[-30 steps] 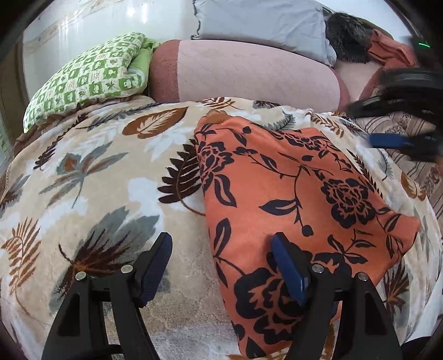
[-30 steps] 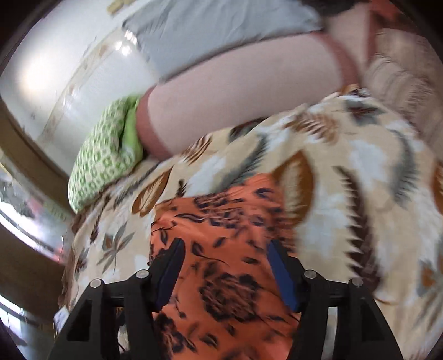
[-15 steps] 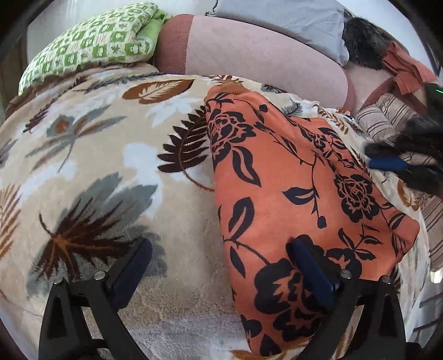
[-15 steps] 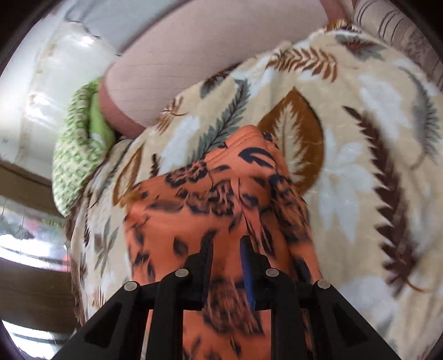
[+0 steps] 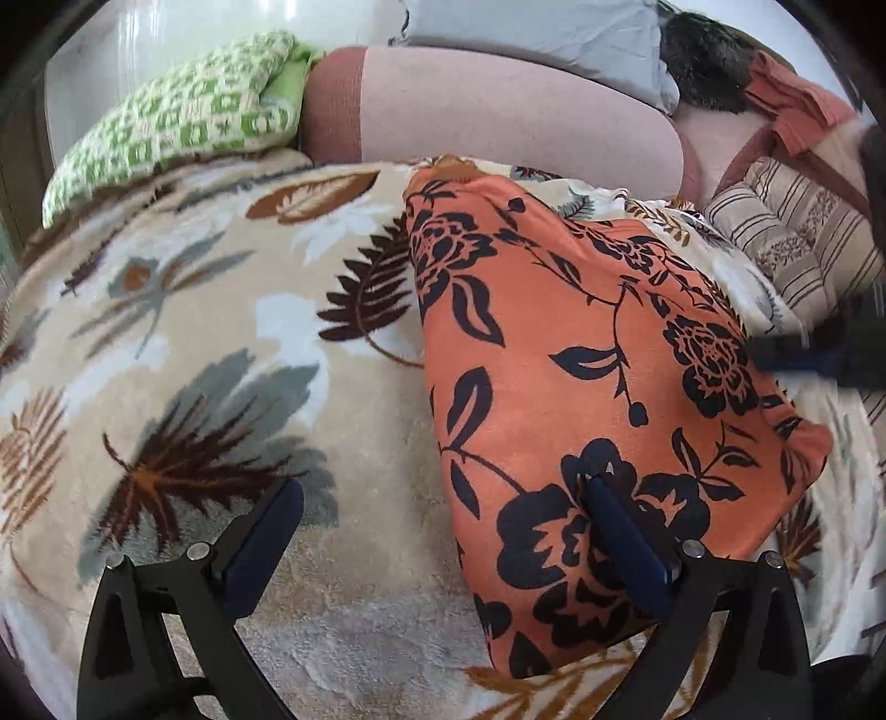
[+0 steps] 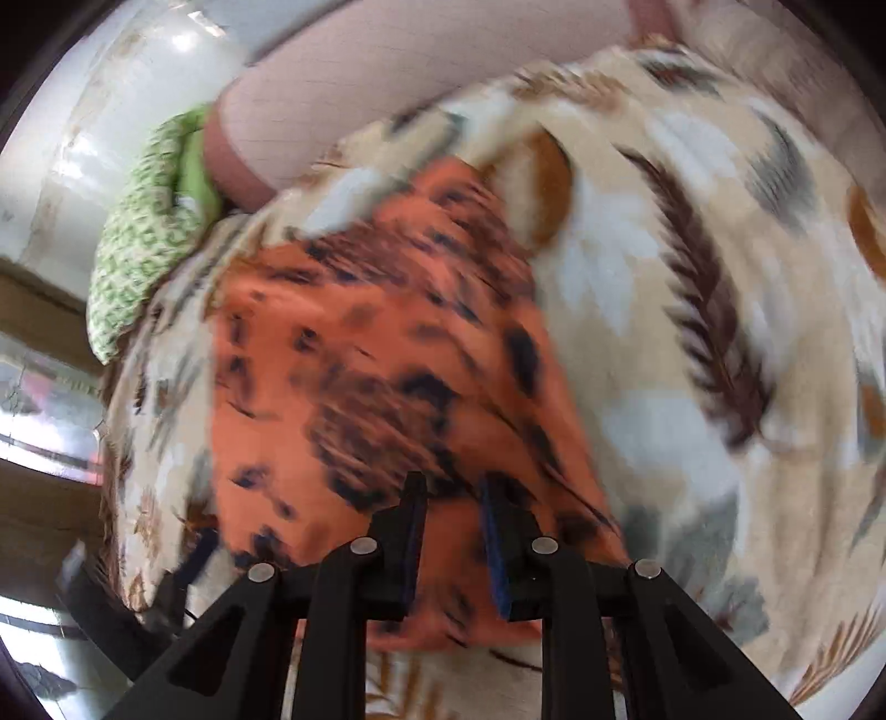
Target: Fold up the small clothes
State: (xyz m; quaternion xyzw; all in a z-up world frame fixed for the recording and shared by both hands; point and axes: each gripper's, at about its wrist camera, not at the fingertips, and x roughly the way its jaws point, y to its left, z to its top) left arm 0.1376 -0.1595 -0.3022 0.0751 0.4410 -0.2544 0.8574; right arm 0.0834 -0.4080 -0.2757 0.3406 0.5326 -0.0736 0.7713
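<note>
An orange garment with black flowers (image 5: 581,354) lies folded flat on a leaf-patterned blanket (image 5: 166,343). My left gripper (image 5: 443,543) is open, low over the garment's near left edge, its right finger (image 5: 626,543) resting on the cloth and its left finger over the blanket. My right gripper (image 6: 451,531) has its jaws nearly closed over the garment (image 6: 343,387) at its right edge; the view is blurred, so a pinch of cloth between them cannot be confirmed. The right gripper shows as a dark blur at the right in the left wrist view (image 5: 819,354).
A green checked pillow (image 5: 183,127) and a pink bolster (image 5: 498,111) lie at the bed's far end, with a grey pillow (image 5: 531,33) behind. A striped cushion (image 5: 792,232) sits far right. A wall and window edge show on the left in the right wrist view (image 6: 50,387).
My right gripper closed from wide open to nearly shut and moved down to the garment's right edge. My left gripper dropped lower and closer to the cloth, still open.
</note>
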